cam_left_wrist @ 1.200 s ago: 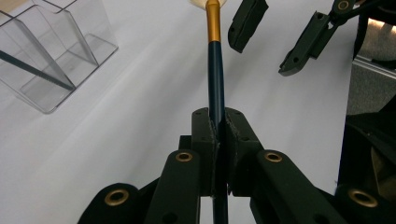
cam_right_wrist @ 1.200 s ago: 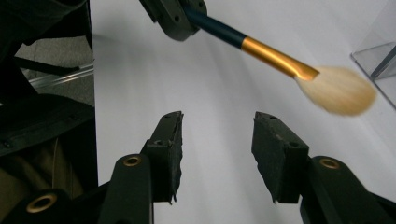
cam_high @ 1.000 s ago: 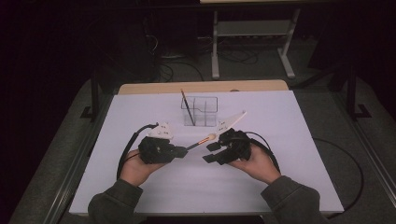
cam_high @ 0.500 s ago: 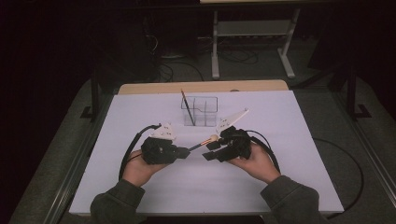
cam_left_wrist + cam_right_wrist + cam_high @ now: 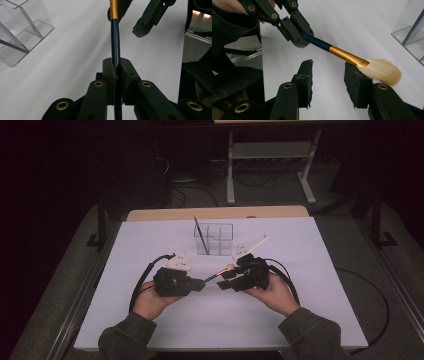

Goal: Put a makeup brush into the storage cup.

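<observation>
A makeup brush (image 5: 220, 271) with a dark blue handle (image 5: 115, 37), gold ferrule (image 5: 347, 56) and pale bristles (image 5: 382, 71) hangs level above the white table. My left gripper (image 5: 197, 284) is shut on the handle, which runs up out of its pads (image 5: 116, 65). My right gripper (image 5: 226, 277) faces it from the right. Its jaws (image 5: 329, 67) have just been closing and stand apart, with the ferrule crossing over the gap and the bristles by the right fingertip (image 5: 355, 72). Neither pad presses on the brush.
A clear plastic organiser (image 5: 215, 239) stands behind the grippers at mid table, with a thin dark stick (image 5: 201, 235) leaning in it. The white sheet (image 5: 310, 285) covers the table. Cables loop behind both hands. A metal stand (image 5: 270, 150) is on the floor beyond.
The right gripper's jaws look slightly narrower around the brush head. Both hands and the brush have kept their place.
</observation>
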Available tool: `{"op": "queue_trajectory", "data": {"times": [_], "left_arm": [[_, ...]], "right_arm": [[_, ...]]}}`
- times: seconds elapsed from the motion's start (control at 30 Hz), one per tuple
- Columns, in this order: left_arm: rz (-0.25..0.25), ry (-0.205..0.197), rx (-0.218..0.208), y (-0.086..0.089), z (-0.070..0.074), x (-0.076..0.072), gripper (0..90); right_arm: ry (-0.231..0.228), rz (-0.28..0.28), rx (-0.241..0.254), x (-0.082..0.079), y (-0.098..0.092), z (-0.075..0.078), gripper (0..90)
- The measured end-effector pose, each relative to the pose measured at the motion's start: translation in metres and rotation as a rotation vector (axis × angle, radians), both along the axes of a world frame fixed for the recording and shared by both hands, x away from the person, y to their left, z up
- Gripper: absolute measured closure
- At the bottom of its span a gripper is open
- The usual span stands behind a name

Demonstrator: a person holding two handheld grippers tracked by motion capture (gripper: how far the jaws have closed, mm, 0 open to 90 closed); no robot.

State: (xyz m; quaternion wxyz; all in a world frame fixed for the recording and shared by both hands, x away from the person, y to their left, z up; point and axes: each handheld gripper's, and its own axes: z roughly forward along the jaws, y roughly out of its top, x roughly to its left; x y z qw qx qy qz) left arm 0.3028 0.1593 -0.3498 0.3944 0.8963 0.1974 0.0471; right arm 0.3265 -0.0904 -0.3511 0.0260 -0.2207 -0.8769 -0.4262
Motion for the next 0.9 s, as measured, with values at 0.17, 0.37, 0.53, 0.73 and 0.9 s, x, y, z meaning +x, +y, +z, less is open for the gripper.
{"op": "queue_trajectory", "data": {"times": [0.17, 0.37, 0.53, 0.73, 0.9], "left_arm": [[-0.001, 0.005, 0.002, -0.003, -0.002, 0.0, 83.4], [-0.002, 0.009, 0.004, -0.005, -0.003, 0.0, 83.4], [-0.004, 0.01, 0.009, -0.006, -0.004, 0.0, 83.3], [-0.004, 0.015, 0.013, -0.009, -0.006, 0.001, 83.4], [-0.003, 0.019, 0.009, -0.011, -0.007, 0.001, 83.4]], "right_arm": [[-0.012, -0.007, 0.005, 0.0, -0.002, 0.003, 63.0], [-0.011, -0.002, 0.021, 0.0, -0.003, 0.005, 66.6], [-0.014, -0.001, 0.036, 0.0, -0.004, 0.007, 68.2], [-0.019, 0.004, 0.05, 0.0, -0.004, 0.011, 69.3], [-0.021, 0.006, 0.057, 0.0, -0.003, 0.014, 70.3]]}}
